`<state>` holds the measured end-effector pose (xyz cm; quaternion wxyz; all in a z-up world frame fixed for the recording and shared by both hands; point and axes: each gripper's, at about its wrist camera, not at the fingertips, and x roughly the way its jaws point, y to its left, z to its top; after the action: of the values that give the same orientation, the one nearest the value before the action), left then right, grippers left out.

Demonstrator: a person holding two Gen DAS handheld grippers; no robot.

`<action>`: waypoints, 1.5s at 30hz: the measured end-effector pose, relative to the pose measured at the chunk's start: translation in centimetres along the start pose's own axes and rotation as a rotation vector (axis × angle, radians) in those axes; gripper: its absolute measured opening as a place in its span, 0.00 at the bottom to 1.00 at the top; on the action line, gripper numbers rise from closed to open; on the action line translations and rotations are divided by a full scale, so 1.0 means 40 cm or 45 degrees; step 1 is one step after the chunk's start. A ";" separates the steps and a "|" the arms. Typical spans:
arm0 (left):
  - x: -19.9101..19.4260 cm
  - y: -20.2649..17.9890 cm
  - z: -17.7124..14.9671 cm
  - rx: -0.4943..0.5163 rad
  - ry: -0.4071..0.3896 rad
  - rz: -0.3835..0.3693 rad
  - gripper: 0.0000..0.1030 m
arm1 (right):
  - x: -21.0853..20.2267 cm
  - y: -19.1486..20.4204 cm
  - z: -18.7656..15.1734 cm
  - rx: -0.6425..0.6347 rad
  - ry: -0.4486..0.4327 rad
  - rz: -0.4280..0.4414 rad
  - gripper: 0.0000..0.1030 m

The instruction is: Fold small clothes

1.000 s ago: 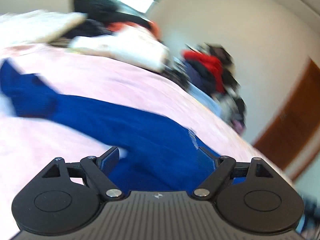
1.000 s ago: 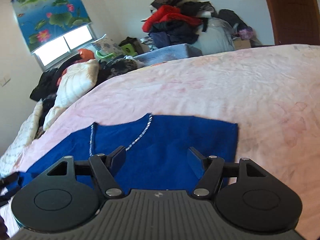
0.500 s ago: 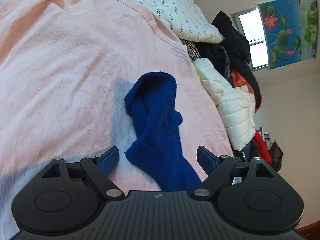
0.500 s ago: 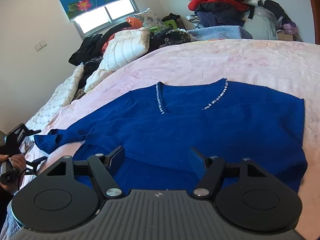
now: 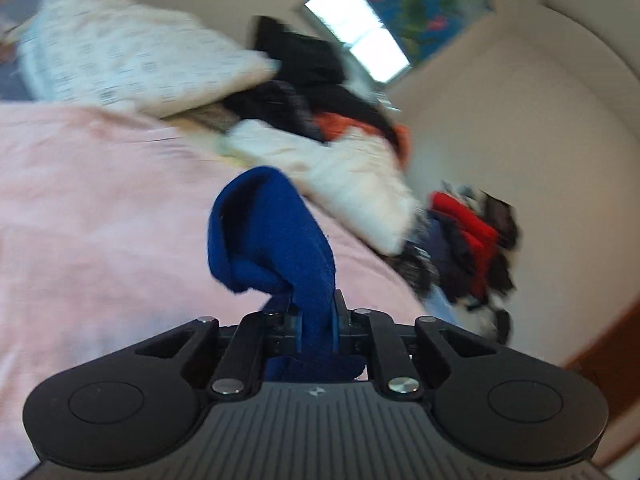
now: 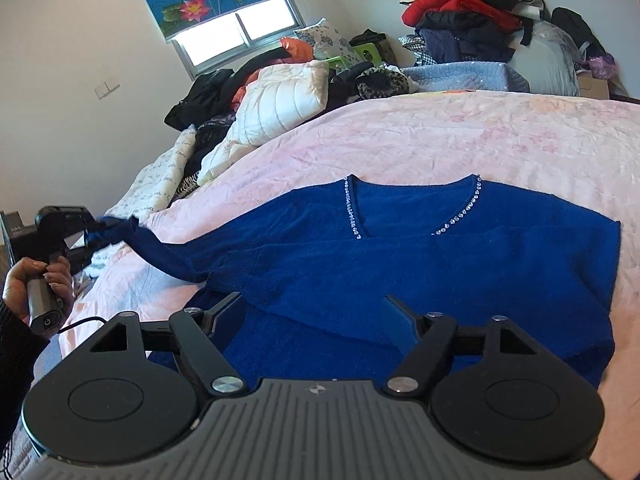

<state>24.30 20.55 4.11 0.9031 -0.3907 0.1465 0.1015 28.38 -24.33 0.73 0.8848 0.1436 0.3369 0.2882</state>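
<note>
left wrist view skims low over the bed; right wrist view looks down across it.

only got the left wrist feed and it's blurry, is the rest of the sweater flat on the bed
Observer: Yes. In the right wrist view the blue sweater body lies spread flat on the pink bedspread.
Operator: is the other sleeve already folded
Observer: It lies folded across the chest, below the beaded neckline.
Operator: what's the right gripper doing
Observer: The right gripper is open above the lower body, holding nothing.
Operator: and my sleeve
Observer: The left gripper holds the sleeve stretched out past the bed's edge.
</note>
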 end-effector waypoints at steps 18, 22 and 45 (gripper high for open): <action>0.101 -0.127 -0.287 0.136 0.712 -0.337 0.76 | -0.013 -0.253 -0.040 0.656 0.023 0.071 0.75; 0.096 -0.103 -0.297 0.135 0.655 -0.240 0.76 | 0.010 -0.215 -0.068 0.636 0.108 0.071 0.75; 0.147 -0.071 -0.290 -0.085 0.572 -0.104 0.77 | 0.093 -0.147 -0.102 0.734 0.178 0.182 0.08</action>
<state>28.51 10.51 -3.54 0.8377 -0.4388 0.3245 -0.0197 30.29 -26.48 -6.80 0.7597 0.3921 0.4538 0.2512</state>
